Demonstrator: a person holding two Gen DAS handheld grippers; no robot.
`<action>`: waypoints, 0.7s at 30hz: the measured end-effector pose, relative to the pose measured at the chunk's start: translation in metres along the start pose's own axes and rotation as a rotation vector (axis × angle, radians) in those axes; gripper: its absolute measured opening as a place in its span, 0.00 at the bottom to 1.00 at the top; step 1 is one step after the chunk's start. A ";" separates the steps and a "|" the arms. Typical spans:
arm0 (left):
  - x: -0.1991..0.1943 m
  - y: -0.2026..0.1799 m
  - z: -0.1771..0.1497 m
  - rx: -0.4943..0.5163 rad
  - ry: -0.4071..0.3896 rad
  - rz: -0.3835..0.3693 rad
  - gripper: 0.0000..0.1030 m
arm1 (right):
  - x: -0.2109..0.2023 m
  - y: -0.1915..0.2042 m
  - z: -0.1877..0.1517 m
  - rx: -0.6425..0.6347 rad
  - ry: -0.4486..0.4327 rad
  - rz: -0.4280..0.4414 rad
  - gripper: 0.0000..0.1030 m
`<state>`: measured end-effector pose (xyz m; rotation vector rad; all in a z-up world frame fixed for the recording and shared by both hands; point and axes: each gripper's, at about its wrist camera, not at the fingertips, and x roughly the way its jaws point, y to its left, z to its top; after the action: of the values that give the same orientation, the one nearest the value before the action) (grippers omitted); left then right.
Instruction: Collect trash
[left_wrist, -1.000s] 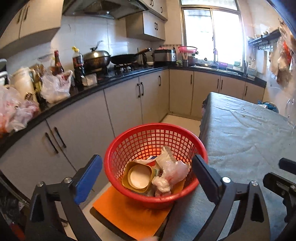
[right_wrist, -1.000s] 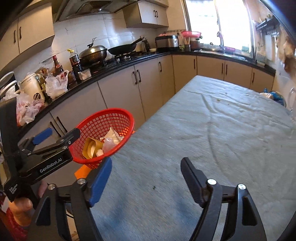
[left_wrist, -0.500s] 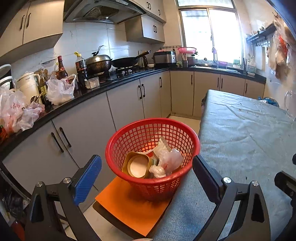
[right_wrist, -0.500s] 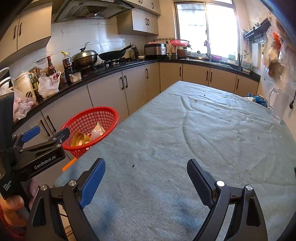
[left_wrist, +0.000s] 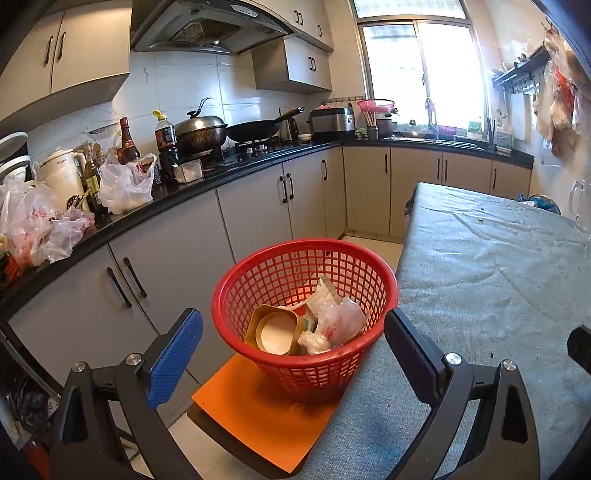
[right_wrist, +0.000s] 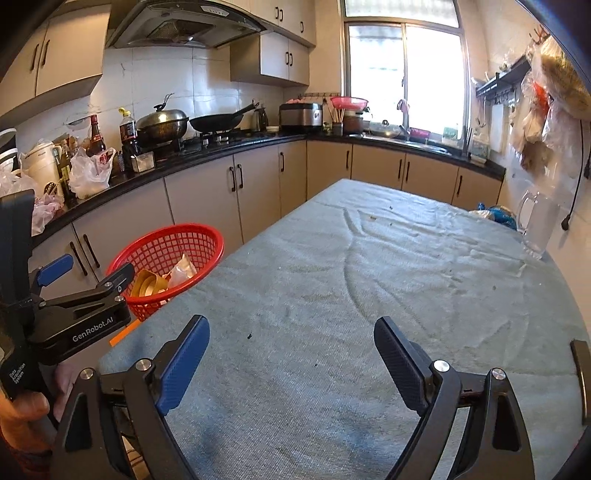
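Note:
A red mesh basket (left_wrist: 306, 245) stands on an orange seat (left_wrist: 258, 406) at the table's left edge. It holds a gold tub (left_wrist: 273, 330) and a crumpled plastic bag (left_wrist: 332, 321). My left gripper (left_wrist: 291, 325) hovers just in front of the basket, open, with nothing between its fingers. The right wrist view shows the same basket (right_wrist: 166, 230) at the left with the left gripper (right_wrist: 88, 267) beside it, held by a hand (right_wrist: 22, 410). My right gripper (right_wrist: 291, 328) is open wide over the grey tablecloth (right_wrist: 369, 288), and it holds nothing.
Small crumbs (right_wrist: 373, 218) dot the cloth. A glass mug (right_wrist: 535, 229) and a blue bag (right_wrist: 496, 214) sit at the table's far right. The black counter (left_wrist: 221, 184) along the left carries plastic bags (left_wrist: 125, 184), bottles and pans above grey cabinets.
The right view has swung from the basket toward the table, so the basket now sits farther left. The right jaws have spread slightly. The left view has drawn back a little from the basket.

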<state>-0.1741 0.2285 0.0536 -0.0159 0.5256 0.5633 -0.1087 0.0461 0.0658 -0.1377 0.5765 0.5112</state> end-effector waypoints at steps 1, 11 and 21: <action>0.000 0.000 0.000 0.002 0.000 0.002 0.95 | -0.001 0.001 0.000 -0.007 -0.007 -0.006 0.92; -0.005 0.005 -0.003 -0.013 -0.012 0.008 0.95 | -0.012 0.003 0.001 -0.008 -0.049 -0.012 0.92; -0.010 0.003 -0.003 -0.015 -0.035 0.011 0.95 | -0.017 0.003 0.003 -0.012 -0.073 -0.014 0.94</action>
<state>-0.1844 0.2256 0.0562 -0.0173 0.4879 0.5771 -0.1210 0.0424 0.0774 -0.1339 0.5004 0.5037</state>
